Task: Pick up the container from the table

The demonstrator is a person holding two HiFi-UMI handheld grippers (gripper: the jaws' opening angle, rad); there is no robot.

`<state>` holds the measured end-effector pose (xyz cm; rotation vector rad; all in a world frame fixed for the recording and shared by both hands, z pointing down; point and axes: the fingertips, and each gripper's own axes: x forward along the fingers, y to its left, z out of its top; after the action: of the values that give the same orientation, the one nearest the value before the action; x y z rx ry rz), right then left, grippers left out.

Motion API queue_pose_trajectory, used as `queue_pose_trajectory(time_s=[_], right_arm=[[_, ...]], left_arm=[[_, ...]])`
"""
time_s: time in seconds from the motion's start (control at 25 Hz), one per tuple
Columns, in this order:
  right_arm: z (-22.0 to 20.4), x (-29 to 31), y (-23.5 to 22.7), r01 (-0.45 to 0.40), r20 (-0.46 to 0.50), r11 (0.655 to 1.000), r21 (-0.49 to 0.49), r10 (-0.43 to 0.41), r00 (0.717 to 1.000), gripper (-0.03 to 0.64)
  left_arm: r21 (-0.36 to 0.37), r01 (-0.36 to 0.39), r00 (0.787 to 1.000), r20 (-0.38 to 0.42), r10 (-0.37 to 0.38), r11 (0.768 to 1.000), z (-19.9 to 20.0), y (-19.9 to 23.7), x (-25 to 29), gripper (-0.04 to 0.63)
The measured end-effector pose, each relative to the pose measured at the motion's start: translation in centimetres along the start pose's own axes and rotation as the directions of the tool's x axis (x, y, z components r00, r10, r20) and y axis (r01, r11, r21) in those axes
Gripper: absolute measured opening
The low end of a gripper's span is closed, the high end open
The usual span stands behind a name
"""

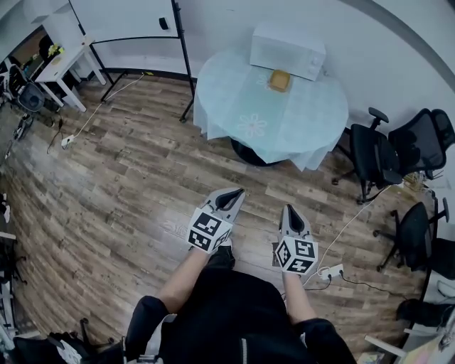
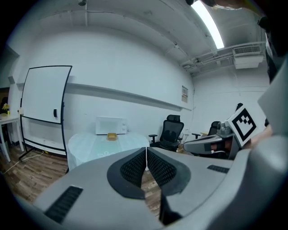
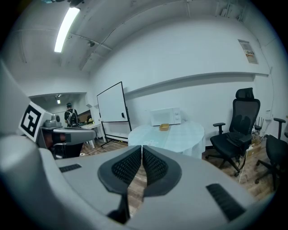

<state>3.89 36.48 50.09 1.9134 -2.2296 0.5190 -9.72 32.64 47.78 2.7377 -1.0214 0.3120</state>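
A small yellow-brown container point(image 1: 279, 80) sits on a round table point(image 1: 234, 89) with a pale cloth, in front of a white microwave point(image 1: 288, 51). It also shows far off as the container point(image 2: 111, 136) and the container point(image 3: 164, 127) in the two gripper views. My left gripper point(image 1: 235, 192) and right gripper point(image 1: 291, 210) hang over the wooden floor, well short of the table. Both are shut with nothing between the jaws. The left gripper point(image 2: 146, 153) and right gripper point(image 3: 141, 152) tips point towards the table.
A whiteboard on a stand point(image 1: 128, 21) is left of the table. Black office chairs point(image 1: 377, 156) stand to the right, with more at the far right. A white desk point(image 1: 60, 64) is at the far left. A power strip and cable point(image 1: 330, 271) lie on the floor by my right side.
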Motion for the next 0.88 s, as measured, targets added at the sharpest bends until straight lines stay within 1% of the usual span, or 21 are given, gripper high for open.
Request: queue_pose_trajectory(time_s=[0.36, 0.6, 0.88], right_arm=[[2.4, 5.8, 0.9, 0.033, 0.007, 0.999, -0.011, -0.033, 0.999, 0.026], [3.0, 8.4, 1.4, 0.048, 0.010, 0.999, -0.006, -0.048, 0.999, 0.026], [3.2, 10.1, 1.0, 0.071, 0.010, 0.997, 0.010, -0.071, 0.997, 0.025]], left_arm=[[0.008, 0.042, 0.999, -0.009, -0.042, 0.999, 0.9, 5.5, 3.3, 0.018], [0.014, 0.062, 0.998, -0.016, -0.061, 0.998, 1.0, 7.9, 4.5, 0.018], [0.022, 0.086, 0.996, -0.024, -0.086, 0.996, 1.1, 9.3, 5.9, 0.018]])
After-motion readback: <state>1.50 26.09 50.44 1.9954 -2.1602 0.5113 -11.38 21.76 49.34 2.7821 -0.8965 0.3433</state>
